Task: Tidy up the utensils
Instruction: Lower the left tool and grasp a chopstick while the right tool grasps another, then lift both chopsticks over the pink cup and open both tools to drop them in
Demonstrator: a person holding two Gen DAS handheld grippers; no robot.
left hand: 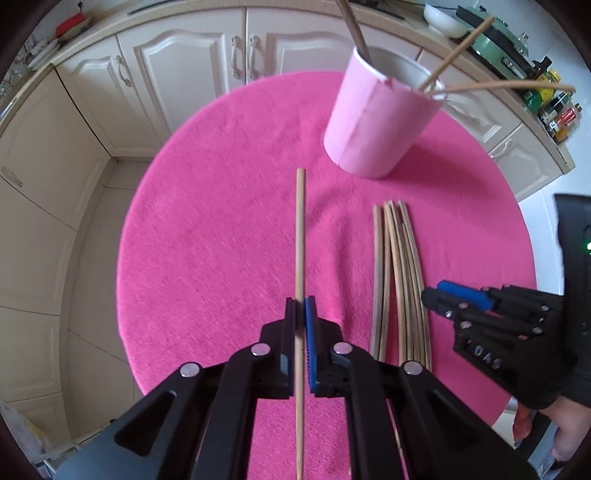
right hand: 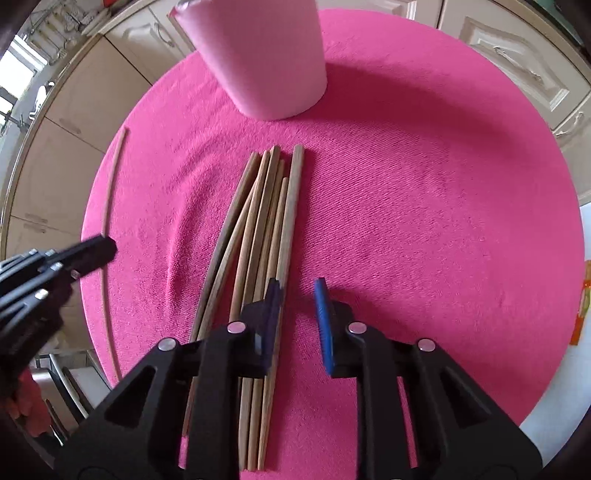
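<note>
My left gripper (left hand: 300,306) is shut on a single wooden chopstick (left hand: 300,229), held lengthwise above the round pink cloth (left hand: 207,221); the same gripper (right hand: 105,251) and stick (right hand: 110,184) show at the left of the right wrist view. A pink cup (left hand: 376,122) (right hand: 266,55) stands at the far side with several chopsticks leaning in it. A bundle of several chopsticks (left hand: 399,277) (right hand: 258,221) lies flat on the cloth. My right gripper (right hand: 298,288) (left hand: 430,295) hovers low over the bundle's right edge, pointing down, open. Pink cloth shows in the gap, and the outermost stick runs along its left finger's inner side.
Cream kitchen cabinets (left hand: 184,62) ring the table on the far side. A counter at the upper right carries a white bowl (left hand: 441,18), a green appliance (left hand: 498,40) and bottles (left hand: 557,110). A gloved hand (left hand: 535,369) holds the right gripper at the table's right edge.
</note>
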